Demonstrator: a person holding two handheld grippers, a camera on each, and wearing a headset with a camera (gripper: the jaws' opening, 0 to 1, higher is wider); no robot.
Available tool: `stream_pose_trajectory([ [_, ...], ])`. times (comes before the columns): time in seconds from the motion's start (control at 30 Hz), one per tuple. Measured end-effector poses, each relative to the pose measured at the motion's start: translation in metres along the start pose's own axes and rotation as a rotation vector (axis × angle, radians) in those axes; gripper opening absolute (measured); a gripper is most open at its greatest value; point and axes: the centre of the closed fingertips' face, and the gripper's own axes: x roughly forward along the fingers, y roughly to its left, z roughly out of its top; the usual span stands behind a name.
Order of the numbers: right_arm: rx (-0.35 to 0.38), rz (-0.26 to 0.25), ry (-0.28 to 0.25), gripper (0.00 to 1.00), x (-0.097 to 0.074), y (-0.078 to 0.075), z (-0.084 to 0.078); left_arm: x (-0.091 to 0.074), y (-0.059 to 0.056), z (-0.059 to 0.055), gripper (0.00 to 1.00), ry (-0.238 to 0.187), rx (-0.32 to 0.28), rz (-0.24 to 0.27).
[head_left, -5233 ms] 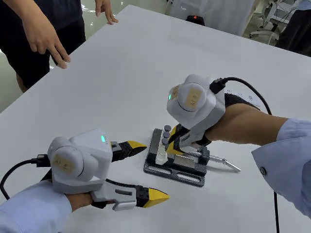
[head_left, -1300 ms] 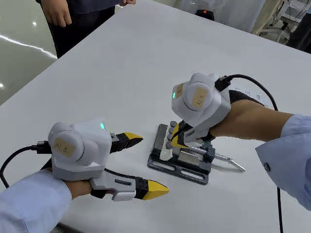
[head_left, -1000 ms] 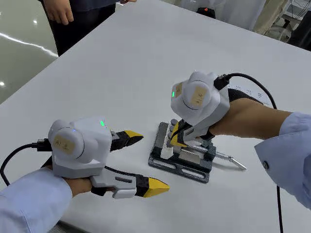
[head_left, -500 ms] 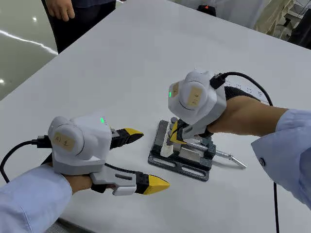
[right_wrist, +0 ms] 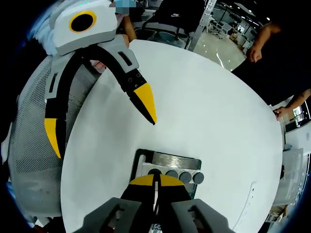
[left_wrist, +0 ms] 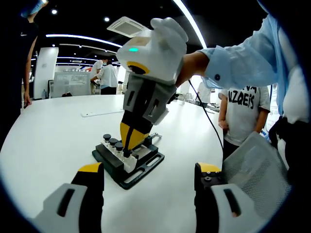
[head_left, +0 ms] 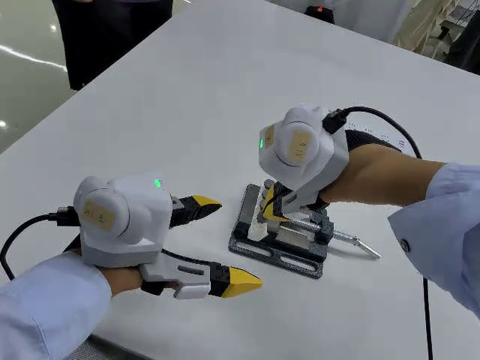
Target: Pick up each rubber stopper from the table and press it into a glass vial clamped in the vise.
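Right gripper (right_wrist: 155, 182): jaws clenched, only a thin slit between the yellow tips, nothing held between them. The tips rest on top of the end stopper (left_wrist: 127, 152) in a row of four. The other three stoppers (right_wrist: 184, 175) run off to one side of the tips. All four sit in vials (head_left: 254, 229) clamped in the vise (right_wrist: 167, 159), directly under the fingers.

Left gripper (left_wrist: 149, 171): jaws spread wide, empty, low over the table (head_left: 225, 97). The vise lies ahead of its fingertips, well apart from them.
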Motion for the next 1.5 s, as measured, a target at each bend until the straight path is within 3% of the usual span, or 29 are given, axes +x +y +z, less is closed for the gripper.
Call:
stream_pose_trajectory([
  [0.47,0.003,-0.004,0.029,0.00,0.0007,-0.0001,0.0007,0.0009,-0.0004,-0.0002,0.73,0.002,0.002,-0.003],
  [0.93,-0.046,0.008,0.087,0.00,0.0016,0.0006,0.0006,0.0010,0.0010,-0.0001,0.73,-0.001,0.002,0.000],
  [1.5,0.007,0.017,0.050,0.00,0.0005,-0.0001,0.0001,0.0005,0.0007,0.0008,0.73,-0.003,-0.001,0.001],
])
